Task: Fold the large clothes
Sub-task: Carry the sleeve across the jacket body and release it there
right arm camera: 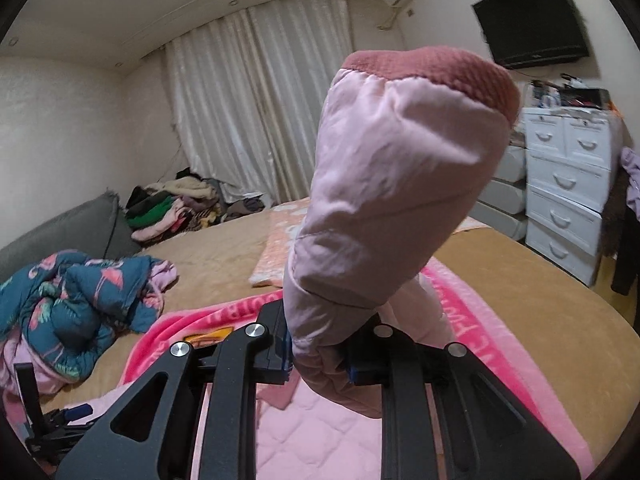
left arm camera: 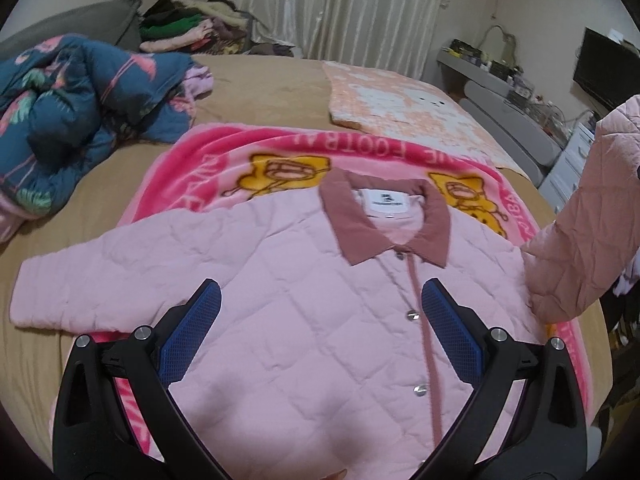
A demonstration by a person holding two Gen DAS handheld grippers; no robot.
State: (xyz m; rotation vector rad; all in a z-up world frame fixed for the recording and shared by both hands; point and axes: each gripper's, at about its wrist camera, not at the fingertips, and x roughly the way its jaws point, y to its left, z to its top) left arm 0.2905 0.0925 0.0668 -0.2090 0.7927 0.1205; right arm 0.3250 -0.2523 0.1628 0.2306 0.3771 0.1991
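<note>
A pink quilted jacket (left arm camera: pixel 304 280) with a dusty-rose collar (left arm camera: pixel 384 220) lies face up and buttoned on a pink blanket (left arm camera: pixel 224 168) on the bed. My left gripper (left arm camera: pixel 320 300) is open and empty, hovering over the jacket's chest. The jacket's left sleeve (left arm camera: pixel 72 284) lies spread flat. My right gripper (right arm camera: pixel 318 360) is shut on the jacket's right sleeve (right arm camera: pixel 400 184), which stands lifted above the bed with its rose cuff (right arm camera: pixel 440 68) uppermost. That lifted sleeve also shows in the left wrist view (left arm camera: pixel 588 216) at the right edge.
A crumpled teal flamingo-print quilt (left arm camera: pixel 80 104) lies at the bed's left. A peach patterned cloth (left arm camera: pixel 400 108) lies beyond the blanket. A pile of clothes (left arm camera: pixel 188 28) sits at the far end by the curtains. White drawers (right arm camera: pixel 568 184) and a wall TV (right arm camera: pixel 532 20) stand at the right.
</note>
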